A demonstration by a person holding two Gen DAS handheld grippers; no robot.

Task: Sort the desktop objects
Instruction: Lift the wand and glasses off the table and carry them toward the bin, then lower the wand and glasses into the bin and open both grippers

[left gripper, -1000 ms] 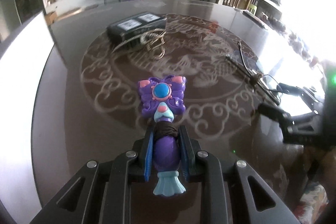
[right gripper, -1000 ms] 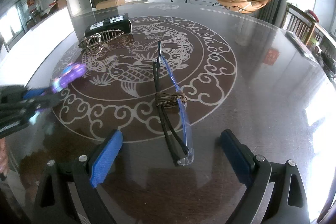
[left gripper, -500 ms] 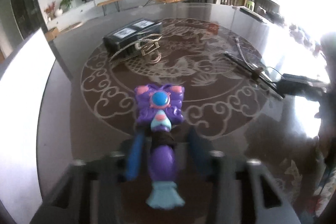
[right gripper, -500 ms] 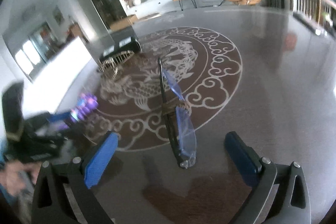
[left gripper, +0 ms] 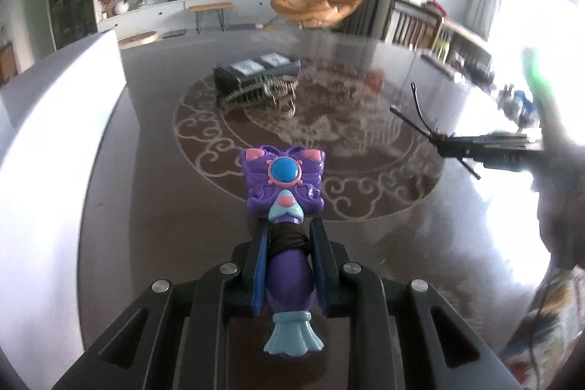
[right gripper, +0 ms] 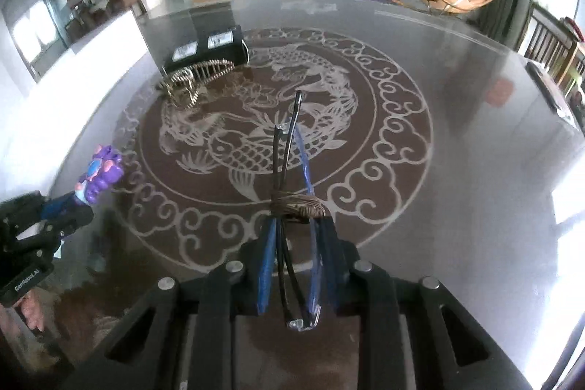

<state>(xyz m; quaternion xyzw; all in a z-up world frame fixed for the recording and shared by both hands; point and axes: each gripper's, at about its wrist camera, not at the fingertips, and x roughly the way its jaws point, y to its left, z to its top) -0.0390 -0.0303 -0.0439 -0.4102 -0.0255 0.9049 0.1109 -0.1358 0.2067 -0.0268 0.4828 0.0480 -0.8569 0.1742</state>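
1. Change since the earlier frame: the right gripper (right gripper: 292,265) stood wide open around the glasses (right gripper: 290,170), which lay flat on the table (right gripper: 475,170); its jaws have just been closing and now clamp the folded frame, which looks to be lifted clear of the surface. The left gripper (left gripper: 287,262) had the toy wand (left gripper: 283,192) between its jaws then, as it does now.

2. Right gripper: closed tight on the glasses just behind the brown cord wound round the frame. Long axis runs straight out along the fingers, temple tips pointing to the far side.

3. Left gripper: closed on the purple handle of the toy wand at its dark cord wrap; butterfly head far, pale blue tail near (long axis also in line with the fingers).

4. Remaining desktop items: black box (right gripper: 206,48) with white labels at far left of the patterned disc; gold hair claw (right gripper: 193,77) just in front of it, whether touching cannot be told.

5. Key relation: box and claw lie far and left of the right gripper, and roughly straight ahead of the left one. Judged: the left hand is the nearer to that group, so the wand has the shorter carry; the glasses would cross the disc leftward.

6. Both loads are off the table; neither is placed yet.
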